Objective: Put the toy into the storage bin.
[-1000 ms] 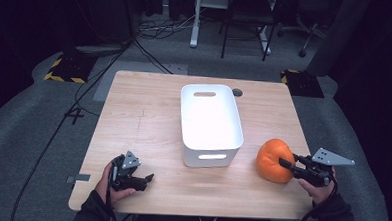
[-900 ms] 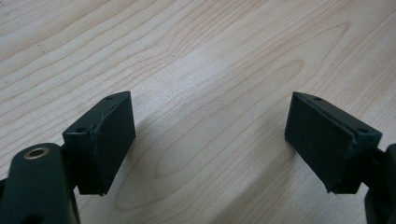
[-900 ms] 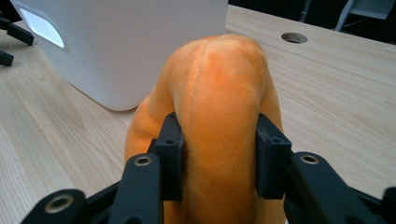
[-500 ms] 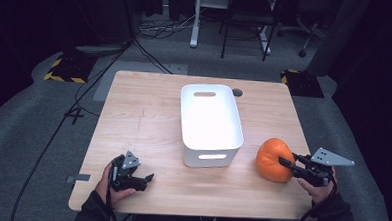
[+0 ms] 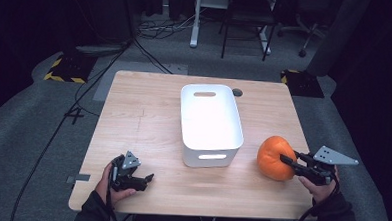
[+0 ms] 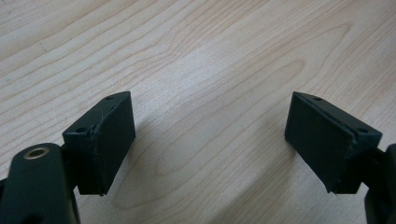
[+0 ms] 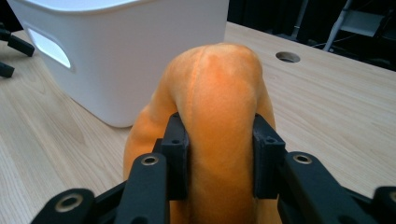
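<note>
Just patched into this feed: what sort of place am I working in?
Probably a lab or recording studio: a lone wooden table on grey carpet, loose cables across the floor, hazard-striped blocks, dark surroundings and desk legs behind.

No text, label, brand, number or sign can be read in any of the pictures.
</note>
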Demonstrator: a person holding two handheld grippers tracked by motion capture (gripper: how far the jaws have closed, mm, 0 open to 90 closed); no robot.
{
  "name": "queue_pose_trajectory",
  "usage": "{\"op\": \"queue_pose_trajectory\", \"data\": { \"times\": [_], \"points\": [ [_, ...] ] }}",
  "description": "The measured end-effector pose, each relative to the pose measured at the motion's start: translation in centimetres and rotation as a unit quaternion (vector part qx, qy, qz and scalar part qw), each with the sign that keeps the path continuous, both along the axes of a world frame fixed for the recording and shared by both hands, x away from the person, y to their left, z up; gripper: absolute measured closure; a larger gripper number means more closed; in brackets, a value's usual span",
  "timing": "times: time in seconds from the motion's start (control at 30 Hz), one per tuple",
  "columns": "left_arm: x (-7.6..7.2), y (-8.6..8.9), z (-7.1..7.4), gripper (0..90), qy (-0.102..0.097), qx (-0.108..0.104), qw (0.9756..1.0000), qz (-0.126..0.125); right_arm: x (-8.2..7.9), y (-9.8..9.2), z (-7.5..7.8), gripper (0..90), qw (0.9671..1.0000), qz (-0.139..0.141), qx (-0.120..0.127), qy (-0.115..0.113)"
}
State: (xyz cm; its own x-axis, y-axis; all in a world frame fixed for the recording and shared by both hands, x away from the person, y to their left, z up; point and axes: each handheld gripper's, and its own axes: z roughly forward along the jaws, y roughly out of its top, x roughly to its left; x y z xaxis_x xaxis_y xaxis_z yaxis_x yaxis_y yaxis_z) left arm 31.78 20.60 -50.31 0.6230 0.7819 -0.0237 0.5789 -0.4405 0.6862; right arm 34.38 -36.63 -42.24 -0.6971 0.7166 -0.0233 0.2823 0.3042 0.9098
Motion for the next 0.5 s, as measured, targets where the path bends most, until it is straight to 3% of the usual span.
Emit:
{"op": "queue_pose_trajectory", "data": {
  "times": [0.5],
  "points": [
    [0.0, 0.0, 0.0, 16.5, -0.001, 0.001, 1.0, 0.0, 0.7, 0.1, 3.3, 65.7, 0.9997, -0.007, -0.002, -0.025]
  ]
}}
